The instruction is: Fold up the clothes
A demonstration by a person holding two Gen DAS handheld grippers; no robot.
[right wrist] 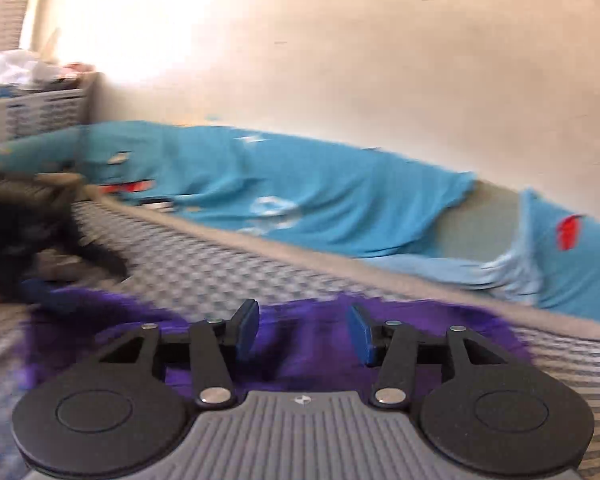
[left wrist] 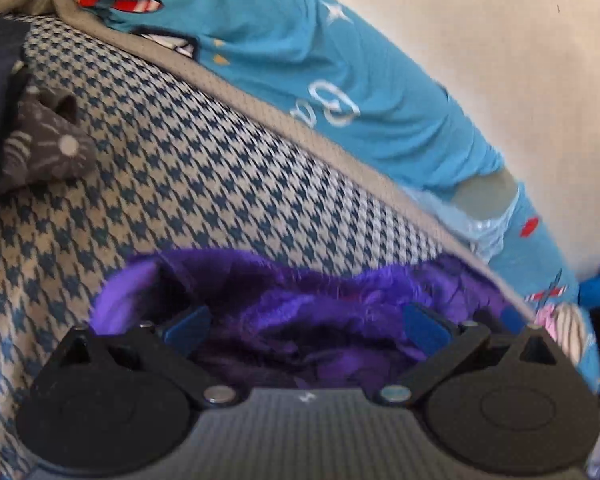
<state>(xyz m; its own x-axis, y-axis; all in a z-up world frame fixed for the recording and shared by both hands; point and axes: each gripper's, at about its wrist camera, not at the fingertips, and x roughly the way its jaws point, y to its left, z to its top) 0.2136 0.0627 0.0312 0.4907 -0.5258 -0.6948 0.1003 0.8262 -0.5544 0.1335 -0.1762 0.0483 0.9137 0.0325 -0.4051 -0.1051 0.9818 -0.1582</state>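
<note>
A fuzzy purple garment [left wrist: 300,312] lies bunched on the blue-and-beige houndstooth bed cover [left wrist: 180,184]. My left gripper [left wrist: 306,326] is wide open, its blue pads [left wrist: 188,328] spread either side of the purple cloth, which fills the gap between them. In the right wrist view the same purple garment [right wrist: 308,332] lies flat under my right gripper [right wrist: 304,334], which is open with its blue pads [right wrist: 248,326] apart just above the cloth. That view is motion-blurred.
A turquoise printed sheet [left wrist: 292,64] runs along the white wall [right wrist: 340,60]. A grey patterned sock [left wrist: 48,148] and dark clothes [right wrist: 16,216] lie at the left. A white basket with laundry [right wrist: 36,100] stands at the far left.
</note>
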